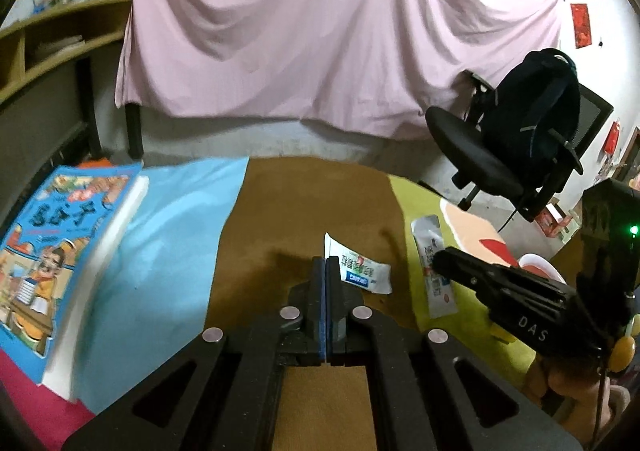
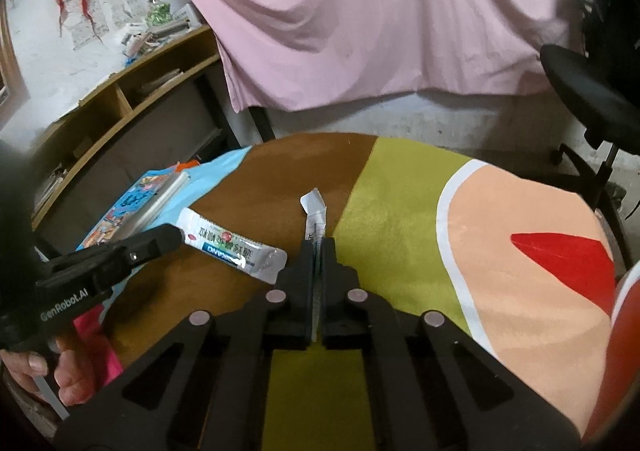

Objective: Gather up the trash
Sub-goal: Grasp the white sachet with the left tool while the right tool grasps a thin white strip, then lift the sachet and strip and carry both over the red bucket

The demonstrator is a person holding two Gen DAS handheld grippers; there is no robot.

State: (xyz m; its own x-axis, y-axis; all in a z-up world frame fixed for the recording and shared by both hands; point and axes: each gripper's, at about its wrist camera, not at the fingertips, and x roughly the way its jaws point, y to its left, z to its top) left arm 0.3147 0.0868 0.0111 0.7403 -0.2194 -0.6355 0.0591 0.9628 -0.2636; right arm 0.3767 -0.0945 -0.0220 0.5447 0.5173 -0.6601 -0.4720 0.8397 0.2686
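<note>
Both wrappers are caught, I'd say, but neither has gone anywhere yet; no bin or bag shows in either view, so the carrying-off and dropping are still to come.

The left gripper has its jaws pressed flat together, and in its own view the first wrapper, a white sachet with a blue band, sticks out toward 3 o'clock from the tips. From the right wrist view the same wrapper appears pinched by one end at that gripper's tip, its free end reaching toward 4 o'clock over the brown patch of the tabletop cloth. Whether it is off the cloth I cannot tell.

The right gripper is also closed, clamped edge-on onto the second wrapper, whose torn top stands out at 12 o'clock beyond the tips. In the left view that wrapper runs from 12 to 6 o'clock on the yellow-green patch, the right gripper's tip meeting it partway along.

A children's book lies off at 9 o'clock, untouched.
</note>
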